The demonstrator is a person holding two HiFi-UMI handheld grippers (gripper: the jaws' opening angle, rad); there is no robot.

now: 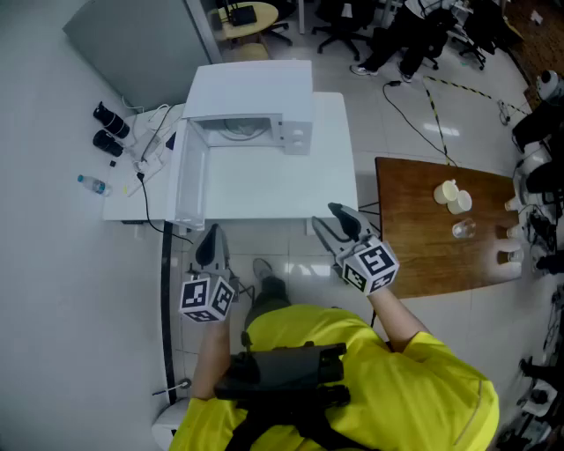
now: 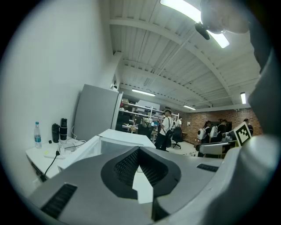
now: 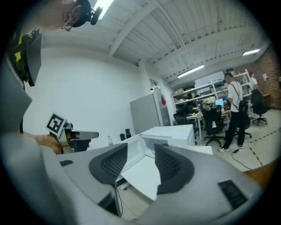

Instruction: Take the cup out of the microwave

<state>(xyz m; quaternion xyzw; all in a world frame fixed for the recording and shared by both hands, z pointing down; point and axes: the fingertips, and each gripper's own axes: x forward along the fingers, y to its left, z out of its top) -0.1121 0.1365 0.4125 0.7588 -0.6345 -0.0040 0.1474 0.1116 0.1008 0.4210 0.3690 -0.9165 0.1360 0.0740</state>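
left gripper (image 1: pixel 210 236) jaws together, empty, off tabletop (image 1: pixel 264 189) near edge | microwave (image 1: pixel 264 88) far edge, door (image 1: pixel 187 176) open left; cup presumably inside, not discernible | right gripper (image 1: pixel 328 217) jaws apart, empty | risk: narrow gap nudges cup over on reach-in

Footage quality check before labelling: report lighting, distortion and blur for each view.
Head view: even, sharp light; the white microwave barely separates from the white table. Left gripper view: strong fisheye, dark corners, ceiling lamp blown out. Right gripper view: same fisheye bowing the beams; right gripper looms soft up close.
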